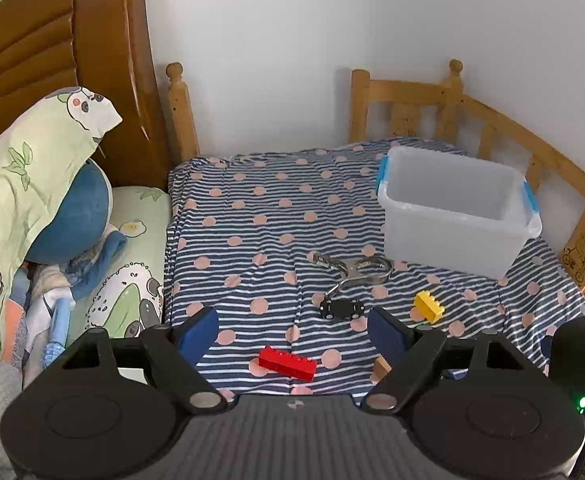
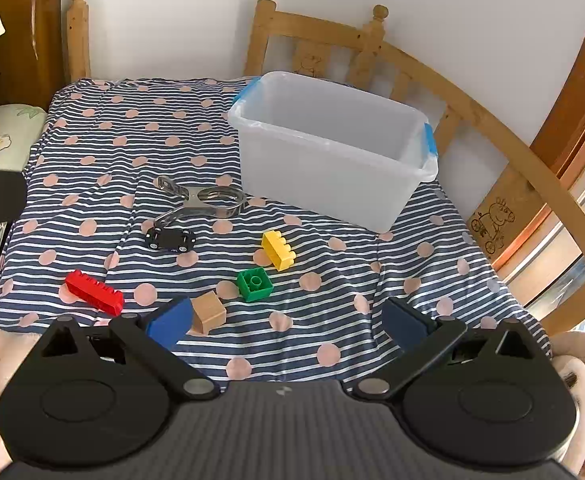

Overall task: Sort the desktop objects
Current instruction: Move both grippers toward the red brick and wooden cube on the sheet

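Note:
On the striped, dotted bedsheet lie a red brick [image 1: 287, 363] [image 2: 94, 292], a yellow brick [image 1: 428, 306] [image 2: 278, 250], a green brick [image 2: 254, 284], a wooden cube [image 2: 208, 312], a small black toy car [image 1: 341, 308] [image 2: 169, 238] and a clear plastic clip [image 1: 352, 269] [image 2: 200, 200]. An empty translucent bin [image 1: 452, 236] [image 2: 324, 184] with blue latches stands at the back right. My left gripper [image 1: 292, 336] is open, just above the red brick. My right gripper [image 2: 288, 322] is open, with the wooden cube beside its left finger.
A wooden bed rail [image 2: 472, 108] runs behind and right of the bin. A tall wooden headboard [image 1: 104, 60], a green pillow [image 1: 32, 160] and a blue plush toy [image 1: 72, 216] lie to the left. A white wall stands behind.

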`<state>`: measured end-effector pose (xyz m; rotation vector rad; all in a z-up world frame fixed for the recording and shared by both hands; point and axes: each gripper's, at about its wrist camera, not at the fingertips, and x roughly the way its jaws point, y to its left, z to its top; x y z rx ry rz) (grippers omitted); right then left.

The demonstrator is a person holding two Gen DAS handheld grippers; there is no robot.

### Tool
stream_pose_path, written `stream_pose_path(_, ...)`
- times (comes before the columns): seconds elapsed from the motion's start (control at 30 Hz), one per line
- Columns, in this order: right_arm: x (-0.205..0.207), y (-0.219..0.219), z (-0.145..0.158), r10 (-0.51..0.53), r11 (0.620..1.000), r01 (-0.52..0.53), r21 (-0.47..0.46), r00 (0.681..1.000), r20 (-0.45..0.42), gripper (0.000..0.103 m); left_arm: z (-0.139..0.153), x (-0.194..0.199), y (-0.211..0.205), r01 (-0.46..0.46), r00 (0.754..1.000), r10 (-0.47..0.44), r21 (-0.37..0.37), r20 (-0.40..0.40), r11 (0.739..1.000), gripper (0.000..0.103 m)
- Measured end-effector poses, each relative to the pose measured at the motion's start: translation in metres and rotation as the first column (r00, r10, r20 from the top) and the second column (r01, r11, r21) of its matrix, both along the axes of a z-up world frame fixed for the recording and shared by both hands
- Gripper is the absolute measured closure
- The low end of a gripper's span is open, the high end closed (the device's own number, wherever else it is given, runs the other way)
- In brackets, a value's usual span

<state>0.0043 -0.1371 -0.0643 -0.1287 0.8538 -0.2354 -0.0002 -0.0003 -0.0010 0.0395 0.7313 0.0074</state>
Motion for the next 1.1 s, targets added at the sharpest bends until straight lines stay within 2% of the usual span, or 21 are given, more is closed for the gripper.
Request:
stream_pose_path(0.13, 0.000, 0.000, 0.003, 0.004, 1.000, -0.004, 0.010, 1.000, 0.002, 0.000, -0.003, -0.001, -0.001, 0.006, 0.999, -0.006, 0.007, -0.038, 1.000, 0.018)
stream_pose_path(0.2, 0.007, -0.004, 0.004, 0.009, 0.999, -0.008, 0.033, 1.000, -0.027, 0.000, -0.005, -0.001, -0.001, 0.009, 0.998, -0.008, 0.010, -0.057, 1.000, 0.018)
stream_pose_path(0.3, 0.003, -0.002, 0.004, 0.005, 1.000, -0.005, 0.020, 1.000, 0.011, 0.000, -0.006, 0.005, -0.003, 0.015, 0.997, -0.014, 0.014, -0.081, 1.000, 0.018)
stream_pose_path(0.63, 0.005, -0.003, 0.006, -0.014, 1.000, 0.013, 0.028, 1.000, 0.012, 0.000, -0.009, 0.010, -0.002, 0.002, 0.996, -0.002, 0.002, -0.086, 1.000, 0.018)
stream_pose_path(0.9, 0.002, -0.004, 0.007, -0.021, 0.999, 0.020, 0.037, 0.999, 0.034, 0.000, -0.001, 0.007, -0.003, 0.012, 0.998, -0.014, -0.032, -0.059, 0.999, 0.019)
stream_pose_path(1.1, 0.005, -0.004, 0.010, -0.023, 0.999, 0.021, 0.040, 0.999, 0.045, 0.000, 0.001, 0.005, -0.008, 0.024, 0.998, -0.025, -0.017, -0.064, 1.000, 0.019)
